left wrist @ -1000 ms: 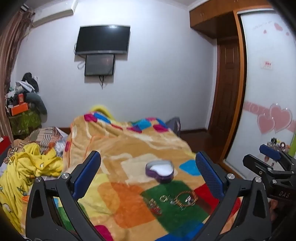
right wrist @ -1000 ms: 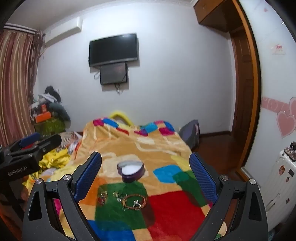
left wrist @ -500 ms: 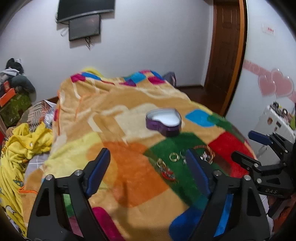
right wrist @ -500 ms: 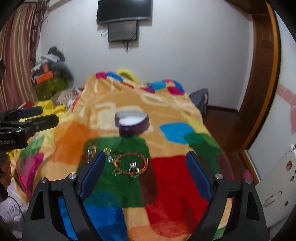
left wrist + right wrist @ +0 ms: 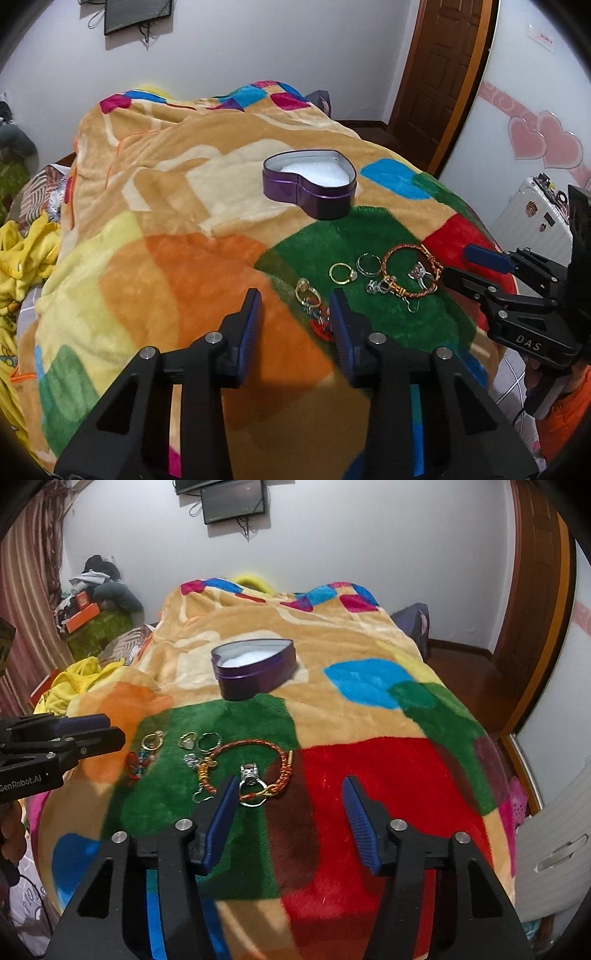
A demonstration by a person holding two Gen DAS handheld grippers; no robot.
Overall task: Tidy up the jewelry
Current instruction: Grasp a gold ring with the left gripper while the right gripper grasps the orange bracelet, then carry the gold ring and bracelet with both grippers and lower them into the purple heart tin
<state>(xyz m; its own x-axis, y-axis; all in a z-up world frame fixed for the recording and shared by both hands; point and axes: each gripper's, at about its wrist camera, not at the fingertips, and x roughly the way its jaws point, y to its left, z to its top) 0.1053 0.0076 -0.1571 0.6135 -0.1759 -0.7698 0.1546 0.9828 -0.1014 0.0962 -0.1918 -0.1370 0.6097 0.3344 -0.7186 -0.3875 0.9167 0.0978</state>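
Note:
A purple heart-shaped tin [image 5: 310, 184], open with a white lining, sits on the colourful blanket; it also shows in the right wrist view [image 5: 255, 668]. Several rings, charms and a braided orange bracelet [image 5: 410, 271] lie on the green patch in front of it. A gold ring [image 5: 341, 274] and a red charm [image 5: 320, 325] lie nearest my left gripper [image 5: 295, 301], which is open, jaws partly narrowed, just above them. My right gripper [image 5: 290, 784] is open and empty above the bracelet [image 5: 251, 766] and a silver ring [image 5: 253, 792].
The blanket [image 5: 369, 768] drapes over a rounded bed that drops off at the sides. Yellow clothes [image 5: 22, 254] lie to the left. A white suitcase [image 5: 535, 218] stands at the right, and a wooden door [image 5: 439, 74] behind.
Both grippers have dropped and tilted down toward the jewelry on the green patch. The left gripper's jaws have narrowed; the right one's have narrowed slightly.

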